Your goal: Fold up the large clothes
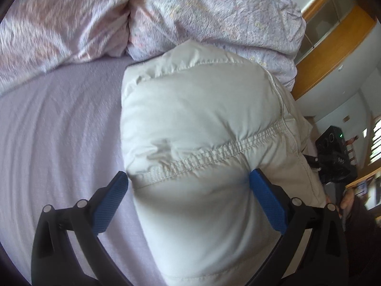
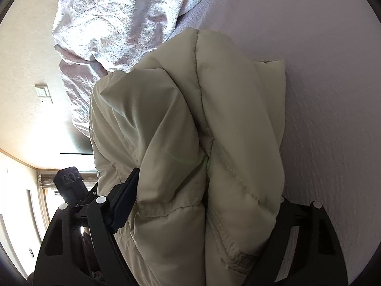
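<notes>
Left wrist view: the left gripper stands wide, its pads pressed into both sides of the puffy jacket, which lies on the bed. Slick fill could squirm free. Right wrist view: the right gripper clamps bunched jacket layers; an inner layer may slip and undo the fold.

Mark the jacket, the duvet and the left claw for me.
jacket (image 1: 202,109): left wrist view, puffy quilted panel.
duvet (image 1: 214,12): left wrist view, crumpled floral top.
left claw (image 1: 188,178): left wrist view, between blue pads squeezing the jacket.
</notes>
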Demonstrator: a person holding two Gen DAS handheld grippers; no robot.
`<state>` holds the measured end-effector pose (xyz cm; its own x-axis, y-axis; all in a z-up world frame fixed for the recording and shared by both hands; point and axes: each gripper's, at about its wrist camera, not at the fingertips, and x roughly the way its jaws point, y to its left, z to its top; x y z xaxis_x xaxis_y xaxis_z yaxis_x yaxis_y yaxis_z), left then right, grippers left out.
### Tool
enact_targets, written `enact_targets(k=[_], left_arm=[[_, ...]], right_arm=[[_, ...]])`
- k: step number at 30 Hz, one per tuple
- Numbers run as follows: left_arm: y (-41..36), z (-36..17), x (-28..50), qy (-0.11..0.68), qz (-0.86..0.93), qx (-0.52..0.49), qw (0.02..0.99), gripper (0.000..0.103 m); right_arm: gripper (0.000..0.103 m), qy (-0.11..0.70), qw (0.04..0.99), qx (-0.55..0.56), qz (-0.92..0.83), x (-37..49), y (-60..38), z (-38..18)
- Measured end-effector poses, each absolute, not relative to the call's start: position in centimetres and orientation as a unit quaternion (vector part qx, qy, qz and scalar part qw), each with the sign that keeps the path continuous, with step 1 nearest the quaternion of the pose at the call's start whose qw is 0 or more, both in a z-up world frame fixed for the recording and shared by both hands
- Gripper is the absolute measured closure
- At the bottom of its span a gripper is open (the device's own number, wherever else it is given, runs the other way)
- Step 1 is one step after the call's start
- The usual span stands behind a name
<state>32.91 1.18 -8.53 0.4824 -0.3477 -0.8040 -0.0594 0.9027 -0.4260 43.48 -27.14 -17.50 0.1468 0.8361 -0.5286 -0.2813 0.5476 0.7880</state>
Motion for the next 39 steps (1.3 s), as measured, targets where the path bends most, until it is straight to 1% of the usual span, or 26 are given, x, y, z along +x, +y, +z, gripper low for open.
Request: enact_targets(k=[6, 9, 11, 12, 14, 17, 20, 31, 39], left_arm=[[1.9, -10.0, 33.2, 0.502, -0.103, -0.258, 0.819, 0.002], [2.2, -10.0, 33.1, 0.499, -0.105, -0.270, 0.817, 0.002], [2.4, -9.8, 32.9, 0.494, -0.109, -0.278, 0.817, 0.013], [2.7, -9.6, 32.8, 0.491, -0.111, -0.282, 0.816, 0.015], [3.4, -9.0, 32.8, 0.487, -0.109, -0.290, 0.817, 0.025], [5.0, -8.3, 32.7, 0.479, -0.102, -0.299, 0.819, 0.031], [7.1, -7.5, 32.8, 0.469, -0.087, -0.300, 0.826, 0.033], [15.1, -6.1, 33.6, 0.448, -0.020, -0.304, 0.841, 0.034], [17.4, -5.8, 35.2, 0.442, 0.004, -0.289, 0.849, 0.034]], right_arm=[[0.021, 0.518, 0.707, 0.274, 0.396, 43.3, -27.5, -17.6], [0.027, 0.511, 0.704, 0.283, 0.404, 43.1, -27.6, -17.6], [0.033, 0.507, 0.703, 0.286, 0.409, 43.0, -27.6, -17.4], [0.034, 0.504, 0.703, 0.286, 0.412, 43.0, -27.5, -17.2], [0.039, 0.501, 0.702, 0.286, 0.418, 43.1, -27.0, -17.0], [0.045, 0.495, 0.699, 0.282, 0.431, 43.3, -25.5, -16.3], [0.047, 0.494, 0.694, 0.273, 0.448, 43.8, -23.0, -15.6], [0.050, 0.500, 0.686, 0.236, 0.473, 45.4, -14.6, -13.5], [0.050, 0.503, 0.692, 0.229, 0.465, 46.0, -12.4, -12.9]])
